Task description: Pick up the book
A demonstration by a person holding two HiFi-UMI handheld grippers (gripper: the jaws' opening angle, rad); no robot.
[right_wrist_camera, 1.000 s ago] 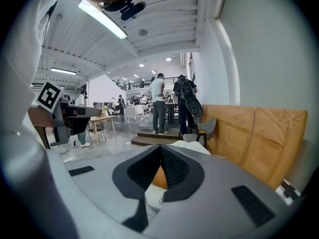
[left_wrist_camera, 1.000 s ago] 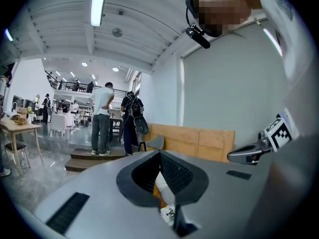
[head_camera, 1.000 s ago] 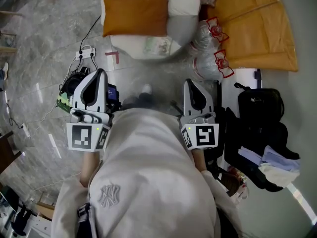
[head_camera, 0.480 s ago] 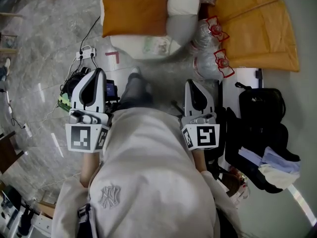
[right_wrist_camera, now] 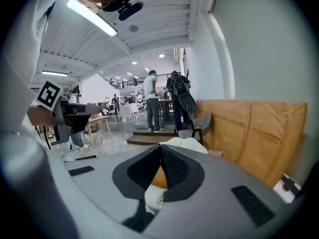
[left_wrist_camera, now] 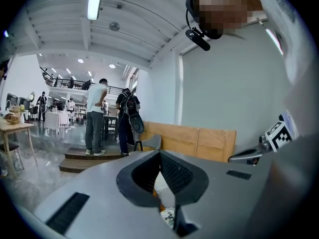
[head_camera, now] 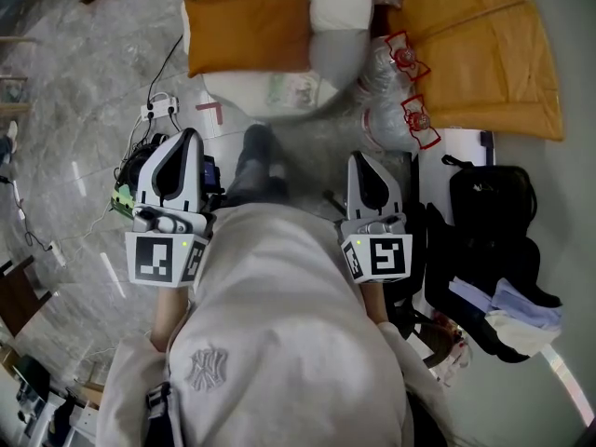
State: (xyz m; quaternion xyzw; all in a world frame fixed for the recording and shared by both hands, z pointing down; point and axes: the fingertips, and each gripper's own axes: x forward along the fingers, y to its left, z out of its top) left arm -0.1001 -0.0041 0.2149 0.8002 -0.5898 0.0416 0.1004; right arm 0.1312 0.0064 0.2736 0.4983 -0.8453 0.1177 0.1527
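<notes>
A small book with a pale patterned cover lies on the front edge of a round white seat, beside an orange cushion. My left gripper and right gripper are held out level at waist height, one on each side of my body, well short of the seat. Both are shut with nothing between the jaws. In the left gripper view the left gripper shows its jaws meeting at the tips. The right gripper shows the same, with the orange cushion visible through the gap behind its jaws.
Wrapped water bottles stand right of the seat, next to tan panels. A black bag and clothes lie at the right. A power strip with cables lies on the floor at the left. People stand far off.
My leg has stepped forward between the grippers toward the seat. The floor and cables at the left have shifted a little in view. Both grippers stay shut.
</notes>
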